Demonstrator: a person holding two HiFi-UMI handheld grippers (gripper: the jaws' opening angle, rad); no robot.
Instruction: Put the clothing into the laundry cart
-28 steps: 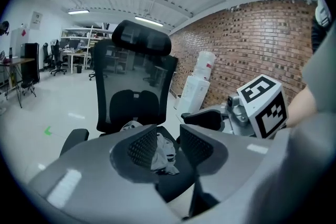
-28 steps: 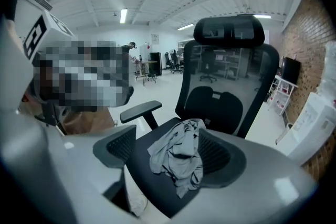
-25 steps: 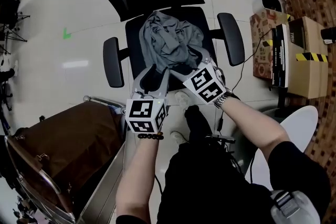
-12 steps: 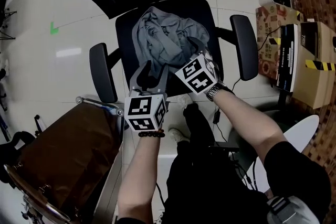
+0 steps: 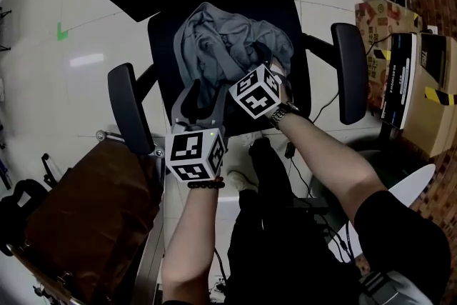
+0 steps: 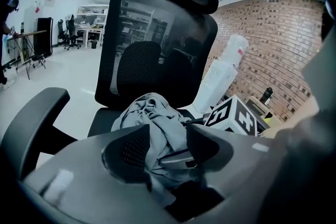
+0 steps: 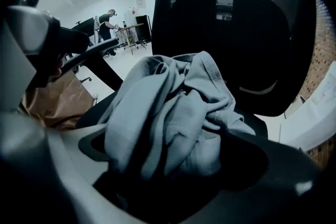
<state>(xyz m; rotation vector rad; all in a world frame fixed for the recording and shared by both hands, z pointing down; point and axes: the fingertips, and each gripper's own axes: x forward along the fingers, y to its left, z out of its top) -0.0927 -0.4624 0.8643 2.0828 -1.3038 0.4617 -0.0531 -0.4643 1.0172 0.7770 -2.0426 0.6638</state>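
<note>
Straight ahead of the left gripper [image 5: 196, 98] and right gripper [image 5: 270, 66], on the black office chair seat [image 5: 161, 57], we record one crumpled grey fabric garment [image 5: 228, 46], folds lying unclamped between both pairs of opening jaws, the right sunk deeper.

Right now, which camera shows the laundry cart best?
The head view: the laundry cart sits at lower left, its brown liner and metal frame visible from above. The right gripper view catches only a brown corner of it; the left gripper view shows none.

Overhead — two low views, shared clothing [image 5: 230, 46]
</note>
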